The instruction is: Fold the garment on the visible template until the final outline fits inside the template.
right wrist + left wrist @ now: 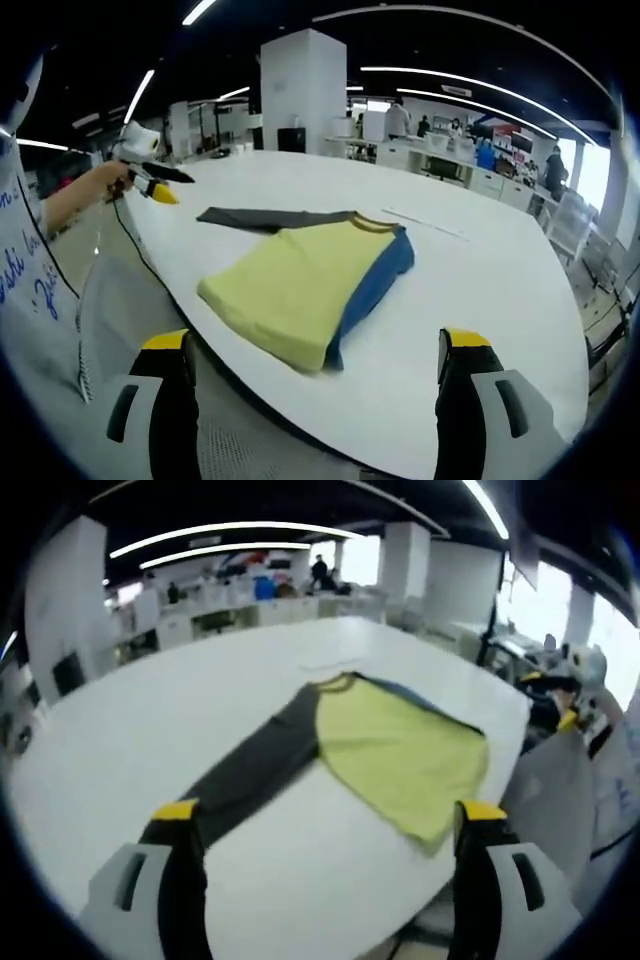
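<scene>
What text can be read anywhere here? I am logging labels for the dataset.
Blue handwriting on the person's white top: partly cut off and too blurred to read.
Garment: no print visible.
White table: no lettering visible.
Background shelves and boxes: too small to read.

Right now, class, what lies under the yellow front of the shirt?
Under the yellow front a blue layer of the shirt shows along one edge, resting on the white table. Whatever else lies beneath is covered, template included. The grey sleeve lies out flat.
</scene>
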A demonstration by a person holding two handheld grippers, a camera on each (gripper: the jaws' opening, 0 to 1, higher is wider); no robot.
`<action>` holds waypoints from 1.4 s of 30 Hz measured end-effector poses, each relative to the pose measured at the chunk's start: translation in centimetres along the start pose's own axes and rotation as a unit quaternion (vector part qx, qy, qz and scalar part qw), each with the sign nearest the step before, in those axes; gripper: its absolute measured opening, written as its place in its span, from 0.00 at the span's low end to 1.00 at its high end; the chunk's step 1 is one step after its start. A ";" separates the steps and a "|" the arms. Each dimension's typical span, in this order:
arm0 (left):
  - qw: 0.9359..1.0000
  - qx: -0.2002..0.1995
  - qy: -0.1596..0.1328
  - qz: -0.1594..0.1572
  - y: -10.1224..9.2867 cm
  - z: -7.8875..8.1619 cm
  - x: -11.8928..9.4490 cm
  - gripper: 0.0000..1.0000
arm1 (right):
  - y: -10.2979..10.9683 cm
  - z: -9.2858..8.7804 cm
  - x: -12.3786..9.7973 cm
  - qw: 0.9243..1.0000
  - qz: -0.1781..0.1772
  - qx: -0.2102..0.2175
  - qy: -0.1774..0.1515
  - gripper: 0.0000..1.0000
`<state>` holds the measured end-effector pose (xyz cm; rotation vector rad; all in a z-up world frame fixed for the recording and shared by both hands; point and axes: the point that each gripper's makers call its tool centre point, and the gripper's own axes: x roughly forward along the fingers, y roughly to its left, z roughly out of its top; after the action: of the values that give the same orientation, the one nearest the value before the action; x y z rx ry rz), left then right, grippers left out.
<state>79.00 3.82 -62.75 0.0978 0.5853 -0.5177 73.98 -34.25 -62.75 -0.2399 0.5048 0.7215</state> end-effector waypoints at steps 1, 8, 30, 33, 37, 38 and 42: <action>1.000 -0.001 -0.007 -0.001 -0.4 0.3 -0.2 1.00 | -0.1 0.0 -0.1 1.000 -0.001 0.000 0.000 1.00; 1.000 0.015 -0.017 -0.006 -2.6 1.1 -1.0 1.00 | -0.2 -0.2 -0.3 1.000 -0.004 0.001 -0.001 1.00; 0.999 0.017 -0.040 -0.030 -8.2 2.0 -1.8 0.99 | -0.6 -1.3 -0.8 1.000 -0.013 0.005 0.006 1.00; 0.999 0.007 -0.030 -0.029 -8.3 1.3 -1.5 0.99 | -0.5 -1.4 -0.6 1.000 -0.011 0.005 0.007 1.00; 1.000 0.019 -0.009 -0.019 -8.5 0.4 -1.4 0.99 | -0.7 -1.6 -0.6 1.000 -0.013 0.001 0.014 1.00; 1.000 0.020 -0.011 -0.020 -8.7 0.4 -1.3 0.99 | -0.7 -1.6 -0.6 1.000 -0.014 0.001 0.014 1.00; 0.999 0.011 -0.018 -0.028 -9.8 0.5 -1.3 0.99 | -0.9 -1.7 -0.5 1.000 -0.016 0.004 0.014 1.00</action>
<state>73.52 -4.23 -61.04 0.0928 0.5483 -0.5793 73.69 -35.87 -63.91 -0.2498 0.5298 0.6855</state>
